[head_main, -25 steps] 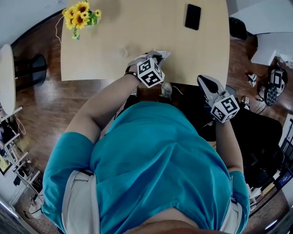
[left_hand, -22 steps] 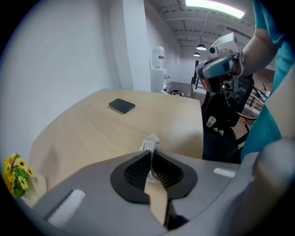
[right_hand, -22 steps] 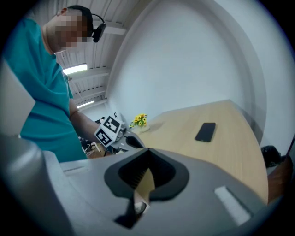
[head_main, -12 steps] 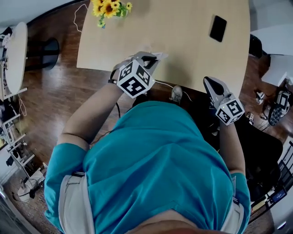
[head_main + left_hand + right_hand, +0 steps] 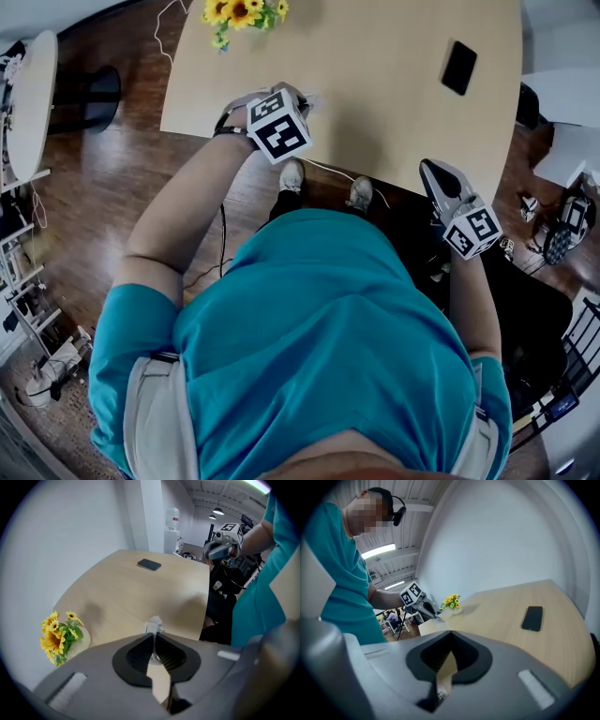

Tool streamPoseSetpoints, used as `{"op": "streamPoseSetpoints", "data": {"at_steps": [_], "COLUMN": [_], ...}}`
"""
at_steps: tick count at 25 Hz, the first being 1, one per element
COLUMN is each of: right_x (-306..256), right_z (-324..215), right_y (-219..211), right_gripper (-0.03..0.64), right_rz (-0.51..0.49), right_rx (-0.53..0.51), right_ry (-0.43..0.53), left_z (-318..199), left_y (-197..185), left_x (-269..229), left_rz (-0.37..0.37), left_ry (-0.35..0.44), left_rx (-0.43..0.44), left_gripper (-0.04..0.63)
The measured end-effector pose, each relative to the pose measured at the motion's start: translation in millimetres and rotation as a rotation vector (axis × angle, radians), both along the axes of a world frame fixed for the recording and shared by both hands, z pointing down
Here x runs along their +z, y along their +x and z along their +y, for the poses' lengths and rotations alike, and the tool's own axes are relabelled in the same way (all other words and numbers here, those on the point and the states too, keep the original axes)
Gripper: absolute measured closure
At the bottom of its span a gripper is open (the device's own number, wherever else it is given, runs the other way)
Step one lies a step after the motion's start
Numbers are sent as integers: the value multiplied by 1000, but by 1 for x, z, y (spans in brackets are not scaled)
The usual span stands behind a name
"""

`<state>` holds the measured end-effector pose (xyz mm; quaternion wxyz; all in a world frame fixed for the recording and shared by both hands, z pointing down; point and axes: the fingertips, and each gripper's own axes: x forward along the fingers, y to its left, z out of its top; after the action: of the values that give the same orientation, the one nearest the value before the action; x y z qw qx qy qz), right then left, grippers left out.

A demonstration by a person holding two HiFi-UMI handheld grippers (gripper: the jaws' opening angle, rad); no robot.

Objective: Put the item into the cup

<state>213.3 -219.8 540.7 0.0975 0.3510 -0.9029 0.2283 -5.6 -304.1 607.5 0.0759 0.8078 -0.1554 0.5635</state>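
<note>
My left gripper (image 5: 302,97) hovers over the near left part of the pale wooden table (image 5: 375,84). Its jaws are shut on a small whitish crumpled item (image 5: 153,622), which sticks out just past the fingertips in the left gripper view (image 5: 153,634). My right gripper (image 5: 428,169) hangs off the table's near edge, over the floor, with its jaws together and nothing between them (image 5: 449,641). It also shows in the left gripper view (image 5: 220,550). I cannot make out a cup in any view.
A pot of sunflowers (image 5: 242,11) stands at the table's far left, seen from the left gripper too (image 5: 58,639). A black phone (image 5: 458,67) lies at the far right. The person's shoes (image 5: 291,174) are under the table edge. A round white table (image 5: 33,103) stands to the left.
The left gripper has moved left along the table's near edge, toward the sunflowers, still holding the item. The right gripper has stayed by the near edge.
</note>
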Motion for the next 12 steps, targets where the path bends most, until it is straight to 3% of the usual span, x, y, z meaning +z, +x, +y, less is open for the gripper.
{"op": "streamPoseSetpoints", "data": {"at_steps": [6,12], "right_x": [4,4], "right_z": [4,7], "right_y": [2,4], "right_gripper": [617,617], "right_rz": [1,-4], "right_rx": [10,11], "right_ry": [-15,-18], "left_z": [-3,-4], "left_y": [7,7], "left_x": [19,32], "left_rz": [-72,-112], "left_ry": [-41,-84], "left_rx": [69,82], "left_gripper": [570,571]}}
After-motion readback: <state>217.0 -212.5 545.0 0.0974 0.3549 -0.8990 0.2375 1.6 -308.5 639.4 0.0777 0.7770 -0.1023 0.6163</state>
